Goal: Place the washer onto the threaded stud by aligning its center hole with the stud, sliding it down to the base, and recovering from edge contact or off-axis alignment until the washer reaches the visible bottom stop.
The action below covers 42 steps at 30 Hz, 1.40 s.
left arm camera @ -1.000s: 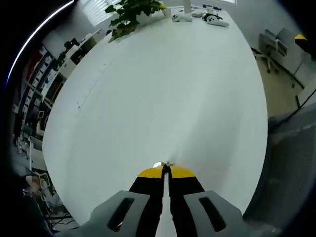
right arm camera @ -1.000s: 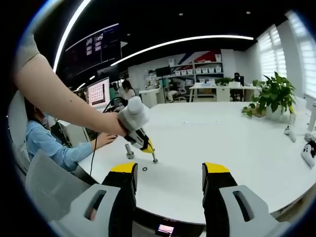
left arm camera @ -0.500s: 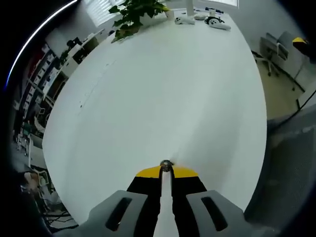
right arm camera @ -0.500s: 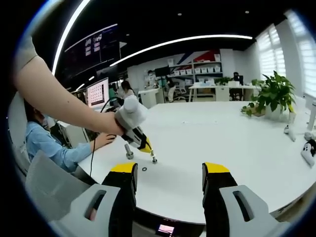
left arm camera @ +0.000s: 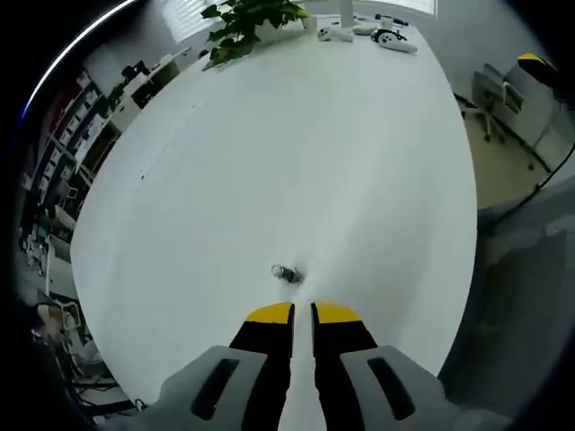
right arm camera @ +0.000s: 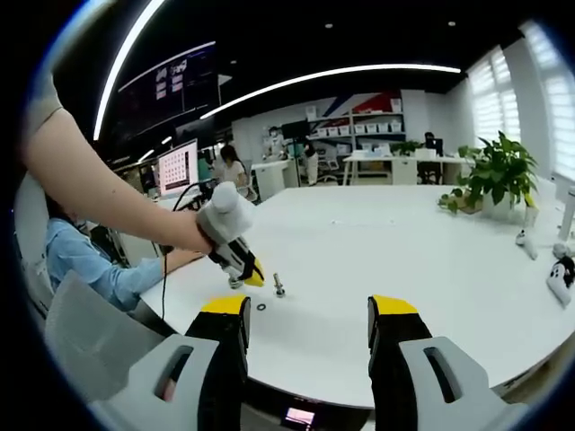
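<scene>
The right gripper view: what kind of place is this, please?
Most likely an open-plan office or lab. A large white table stands in front, a computer monitor and shelving behind it, and a potted plant sits near window blinds.

A potted plant [right arm camera: 499, 176] stands near the far right edge of the white table [right arm camera: 431, 260], and game controllers [left arm camera: 377, 34] lie by the table's far edge beside it. Beyond the table's left edge sits a person in a light blue shirt [right arm camera: 85, 265], with a monitor [right arm camera: 178, 167] behind and shelving [right arm camera: 373, 126] against the back wall.
</scene>
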### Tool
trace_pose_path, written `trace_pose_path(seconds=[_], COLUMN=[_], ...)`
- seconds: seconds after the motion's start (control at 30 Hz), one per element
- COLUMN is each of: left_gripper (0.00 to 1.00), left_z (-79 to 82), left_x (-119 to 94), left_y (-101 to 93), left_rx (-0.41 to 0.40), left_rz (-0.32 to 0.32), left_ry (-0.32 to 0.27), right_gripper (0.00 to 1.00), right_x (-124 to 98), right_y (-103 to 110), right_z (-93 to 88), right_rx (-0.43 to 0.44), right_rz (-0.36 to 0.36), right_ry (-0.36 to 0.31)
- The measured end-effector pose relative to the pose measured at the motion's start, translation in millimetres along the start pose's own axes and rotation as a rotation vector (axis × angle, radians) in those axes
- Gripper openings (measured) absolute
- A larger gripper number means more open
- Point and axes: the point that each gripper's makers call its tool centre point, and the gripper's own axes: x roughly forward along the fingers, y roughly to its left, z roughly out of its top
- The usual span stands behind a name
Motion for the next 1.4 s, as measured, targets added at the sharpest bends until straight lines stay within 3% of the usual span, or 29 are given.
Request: trace_pose_path(seconds=[0.53,0.73,0.9,1.07,1.13,1.4], left_gripper=[0.06,0.06,0.06,0.07,0.08,0.07], left_z=[-20.9,-22.5,-32.0,-32.0,-33.6,-28.2], left_x=[-1,10,19,22,25,36], left_y=[-22.9,-31.2,-34.1,-37.2,-38.4,-30.0], left_rx=[-0.031,-0.017,-0.052,-0.031,0.019,0.032], left_rz=[-0.047,-0.064,-0.077,-0.092,-0.099,-0.09], left_ry=[0.003,0.012,0.033,0.036,0.045,0.036], right_gripper=[0.55,0.55,0.55,0.55,0.55,0.55], right_x=[0,0,-1,-1,0,-1], right_y=[0,-2,-4,-4,-3,-7], right_z=[-0.4,0.1,0.3,1.6,1.4,0.8], right_rx=[0.0,-0.002,0.0,-0.005,-0.011,0.0], right_rz=[-0.002,-0.01,-0.019,-0.019,-0.017,-0.03], right_ry=[0.001,0.0,-0.003,-0.007,-0.005,-0.006])
